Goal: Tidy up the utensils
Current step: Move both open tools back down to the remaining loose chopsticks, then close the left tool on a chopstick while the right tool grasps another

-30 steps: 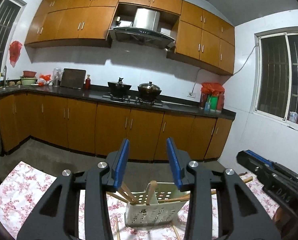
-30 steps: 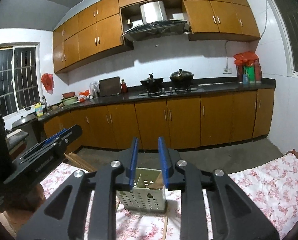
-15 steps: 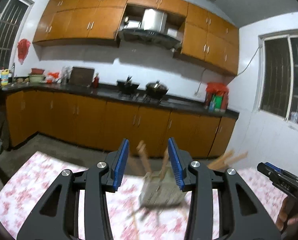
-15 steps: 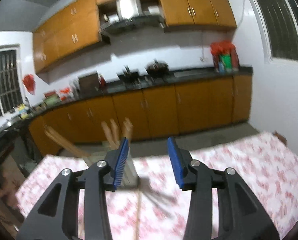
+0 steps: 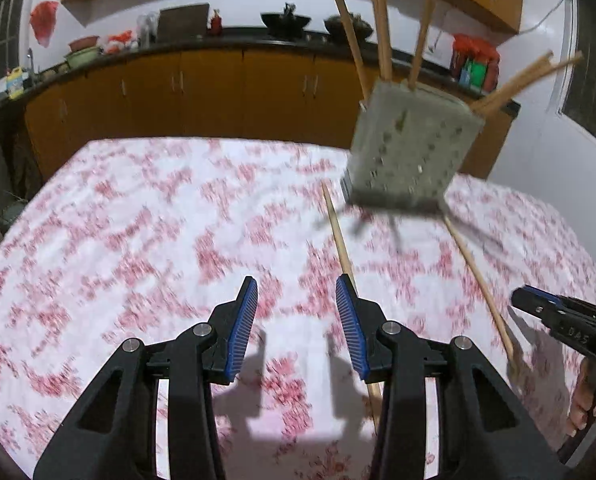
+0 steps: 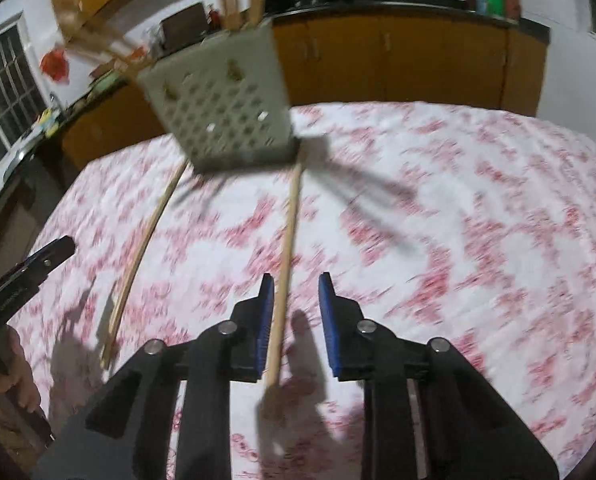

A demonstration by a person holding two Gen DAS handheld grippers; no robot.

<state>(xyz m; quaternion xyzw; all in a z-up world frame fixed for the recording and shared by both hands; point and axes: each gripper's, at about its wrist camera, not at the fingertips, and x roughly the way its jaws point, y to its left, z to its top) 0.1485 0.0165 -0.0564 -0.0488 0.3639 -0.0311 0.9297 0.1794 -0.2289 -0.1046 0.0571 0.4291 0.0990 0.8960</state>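
Left gripper jaws apart over floral tablecloth, right gripper jaws narrow, just closing, chopstick between them untouched, perforated utensil holder beyond.

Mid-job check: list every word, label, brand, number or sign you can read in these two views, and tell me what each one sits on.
"DAS": pale raised letters on the black body of the right gripper, seen in the left wrist view; possibly partial.
Lettering on the black body of the left gripper, seen in the right wrist view: too blurred to read.
Labels on the yellow bottle and the green bottle on the dark kitchen counter: too small to read.
Nothing else carries text.
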